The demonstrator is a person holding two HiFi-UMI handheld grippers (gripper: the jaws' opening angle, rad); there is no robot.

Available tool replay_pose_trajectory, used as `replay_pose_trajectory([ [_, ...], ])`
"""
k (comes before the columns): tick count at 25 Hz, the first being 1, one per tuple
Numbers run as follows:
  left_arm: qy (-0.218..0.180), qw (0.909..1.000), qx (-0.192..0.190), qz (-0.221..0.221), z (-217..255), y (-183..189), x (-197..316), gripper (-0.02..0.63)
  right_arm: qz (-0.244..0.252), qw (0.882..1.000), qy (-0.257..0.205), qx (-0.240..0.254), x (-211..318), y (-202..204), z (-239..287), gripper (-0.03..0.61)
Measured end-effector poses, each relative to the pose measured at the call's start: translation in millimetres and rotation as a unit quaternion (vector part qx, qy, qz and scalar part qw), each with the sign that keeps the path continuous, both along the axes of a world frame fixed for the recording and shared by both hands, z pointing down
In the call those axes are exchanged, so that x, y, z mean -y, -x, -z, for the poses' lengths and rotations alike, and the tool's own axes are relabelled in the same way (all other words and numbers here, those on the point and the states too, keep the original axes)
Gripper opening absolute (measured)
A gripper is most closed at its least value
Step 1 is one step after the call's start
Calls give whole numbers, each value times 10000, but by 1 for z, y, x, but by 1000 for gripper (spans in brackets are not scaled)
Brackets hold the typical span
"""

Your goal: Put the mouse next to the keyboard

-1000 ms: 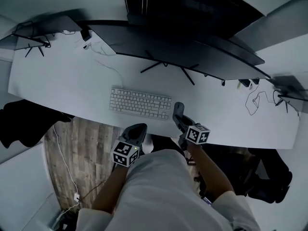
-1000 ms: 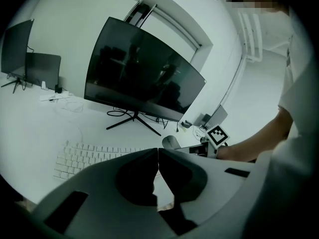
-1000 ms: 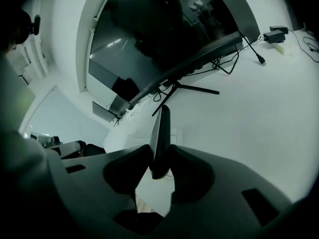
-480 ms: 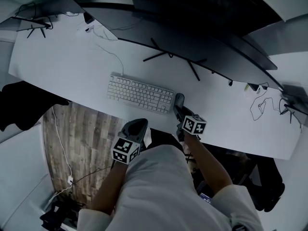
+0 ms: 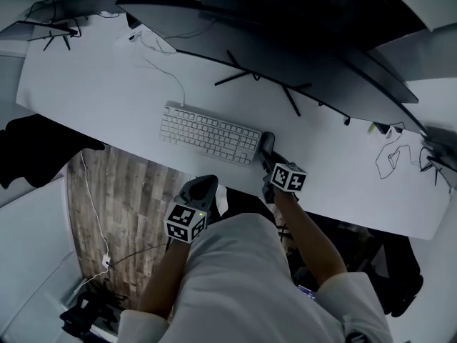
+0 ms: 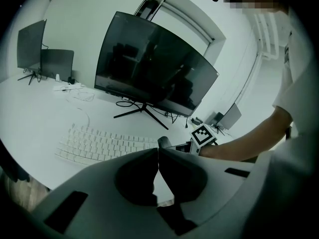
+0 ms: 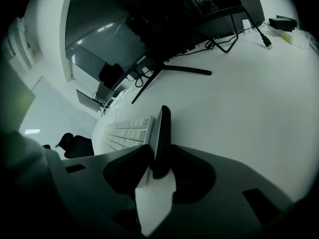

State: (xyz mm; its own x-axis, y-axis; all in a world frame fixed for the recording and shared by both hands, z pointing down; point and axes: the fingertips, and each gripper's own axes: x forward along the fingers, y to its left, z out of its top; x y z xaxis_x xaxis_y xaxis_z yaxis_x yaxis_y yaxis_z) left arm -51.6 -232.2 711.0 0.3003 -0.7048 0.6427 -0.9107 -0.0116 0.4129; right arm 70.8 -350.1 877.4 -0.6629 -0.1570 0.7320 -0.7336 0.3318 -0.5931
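The white keyboard point(image 5: 208, 135) lies near the desk's front edge. A dark mouse point(image 5: 267, 142) is just off its right end, and my right gripper point(image 5: 268, 157) is shut on it from the near side. In the right gripper view the mouse point(image 7: 160, 133) sticks out forward between the jaws, with the keyboard point(image 7: 127, 130) close on its left. Whether the mouse rests on the desk I cannot tell. My left gripper point(image 5: 203, 189) hangs below the desk edge, shut and empty, its jaws touching point(image 6: 157, 156). From there the keyboard point(image 6: 102, 143) and the mouse point(image 6: 163, 142) show ahead.
A wide curved monitor point(image 5: 285, 56) on a splayed stand point(image 5: 250, 77) fills the back of the white desk point(image 5: 93, 91). A thin white cable point(image 5: 168, 77) runs to the keyboard. A dark cable loop point(image 5: 391, 159) lies at the right. Wooden floor point(image 5: 121, 199) shows below left.
The right gripper and the mouse have edged slightly farther onto the desk beside the keyboard's right end. The left gripper has stayed put, and the head view has shifted a little.
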Motion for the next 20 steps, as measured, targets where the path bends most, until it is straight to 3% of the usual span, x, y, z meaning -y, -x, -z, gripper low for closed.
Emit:
replay_pose_trajectory([
  [4,6,10000,-26,-91,-2,-9,3,18,87,9999,72,48,-2,-2,1,212],
  [8,-22,9998,-37,-172,-1,-14,9,18,382,9987,-200,-257,-1,-13,-1,261],
  [13,-97,9996,-14,-253,1,-18,13,18,557,9970,-417,-349,-1,-25,6,267],
  [20,-266,9991,61,-326,7,-21,20,18,929,9884,-1132,-399,0,-29,32,265],
])
